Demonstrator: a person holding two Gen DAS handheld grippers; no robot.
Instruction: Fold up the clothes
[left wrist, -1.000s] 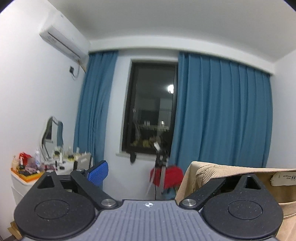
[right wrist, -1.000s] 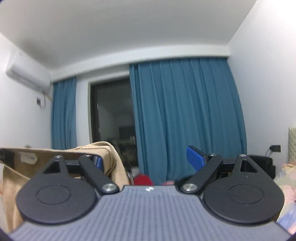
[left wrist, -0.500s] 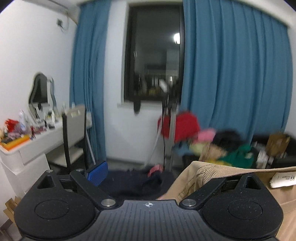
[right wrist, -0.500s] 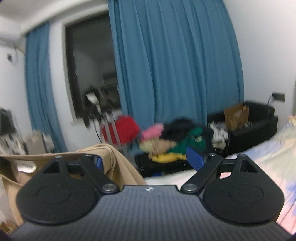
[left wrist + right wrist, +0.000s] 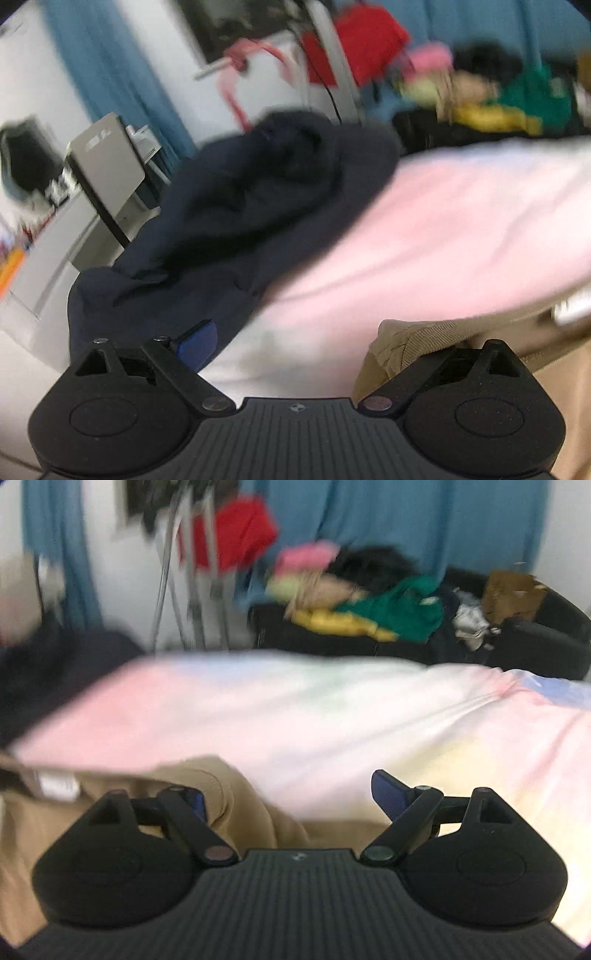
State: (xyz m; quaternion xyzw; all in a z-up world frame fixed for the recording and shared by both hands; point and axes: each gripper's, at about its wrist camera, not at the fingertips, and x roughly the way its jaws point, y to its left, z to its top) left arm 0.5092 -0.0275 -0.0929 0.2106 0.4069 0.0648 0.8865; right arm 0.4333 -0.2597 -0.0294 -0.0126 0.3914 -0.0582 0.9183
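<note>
- Left wrist view: the left gripper has its jaws spread wide, with 1 blue pad visible on the left finger.
- The tan corduroy garment covers the right finger, so that pad is hidden. Whether the jaws are grasping the cloth cannot be told.
- Ahead of the jaws lies the bed with a pale pink cover. A dark navy garment lies ahead and to the left of the jaws.
- Right wrist view: the right gripper has its jaws released and spread wide; the right blue pad is bare over the bed.
- The tan corduroy garment drapes over the left finger and spreads to the left of the jaws. No pinch is visible.
- Beyond the bed, a pile of clothes lies far ahead of the jaws.
</note>
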